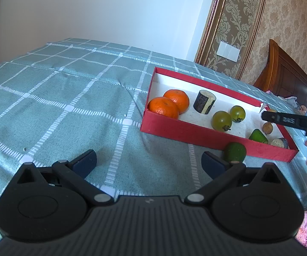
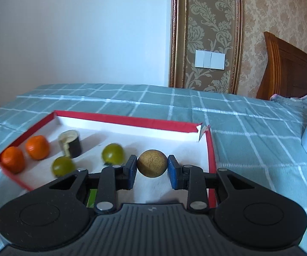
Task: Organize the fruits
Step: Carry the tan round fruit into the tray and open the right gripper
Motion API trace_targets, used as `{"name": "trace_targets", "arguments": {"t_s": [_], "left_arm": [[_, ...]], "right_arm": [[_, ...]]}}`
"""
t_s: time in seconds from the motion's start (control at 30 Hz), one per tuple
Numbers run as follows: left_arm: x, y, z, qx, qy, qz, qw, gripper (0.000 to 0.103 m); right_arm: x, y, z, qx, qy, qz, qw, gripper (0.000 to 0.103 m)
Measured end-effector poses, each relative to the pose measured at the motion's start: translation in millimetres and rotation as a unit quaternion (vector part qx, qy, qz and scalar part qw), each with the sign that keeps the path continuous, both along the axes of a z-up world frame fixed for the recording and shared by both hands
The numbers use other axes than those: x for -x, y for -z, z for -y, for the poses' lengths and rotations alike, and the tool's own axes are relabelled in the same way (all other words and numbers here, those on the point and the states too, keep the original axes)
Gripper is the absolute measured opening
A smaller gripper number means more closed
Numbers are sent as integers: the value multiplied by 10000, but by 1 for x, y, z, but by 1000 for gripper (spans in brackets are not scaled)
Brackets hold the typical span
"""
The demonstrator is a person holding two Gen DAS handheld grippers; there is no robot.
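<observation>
Over on the left, the left tongs [image 1: 149, 160] hang wide apart with nothing between them, above the checked green cloth [image 1: 68, 98] on the tabletop. Moving right, the red box [image 1: 174, 131] already holds two oranges [image 1: 164, 106], a dark cut chunk with a pale face [image 1: 203, 101] and two green tomatoes [image 1: 221, 120], then a green wedge [image 1: 258, 136] and another cut piece [image 1: 279, 143] toward its right end. One green fruit [image 1: 234, 152] sits outside on the cloth, touching or just beside the near wall, and that one looks left to collect. Now the right tongs [image 2: 152, 166], narrowed onto a small round brown fruit [image 2: 152, 163] held over the box's right end: both pads [image 2: 132, 170] touch it only at its sides, a thin grip on a ball. The worry is a slip, since a smooth sphere could squirt out if they tilt or squeeze harder. Released from a height it may roll into the tomatoes, or toward the torn far corner [image 2: 201, 131], where the wall gapes. And the left tongs, reaching for that stray fruit, could shove the light box aside.
</observation>
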State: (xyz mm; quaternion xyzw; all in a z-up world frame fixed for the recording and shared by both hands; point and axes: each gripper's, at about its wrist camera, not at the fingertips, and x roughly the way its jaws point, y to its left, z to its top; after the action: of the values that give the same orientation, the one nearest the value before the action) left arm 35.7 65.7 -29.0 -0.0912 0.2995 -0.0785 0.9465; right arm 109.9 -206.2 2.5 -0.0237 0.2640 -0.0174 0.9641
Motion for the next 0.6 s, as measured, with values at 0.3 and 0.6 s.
{"name": "trace_targets", "arguments": {"t_s": [0.3,0.6], "left_arm": [[0,0,0,0,0,0,10000,103],[0,0,0,-3,0,0,10000,103]], "right_arm": [[-29,14,-5,153,45,-210,9997,30],[-40,21,-9,216,38,-367,9991,30]]}}
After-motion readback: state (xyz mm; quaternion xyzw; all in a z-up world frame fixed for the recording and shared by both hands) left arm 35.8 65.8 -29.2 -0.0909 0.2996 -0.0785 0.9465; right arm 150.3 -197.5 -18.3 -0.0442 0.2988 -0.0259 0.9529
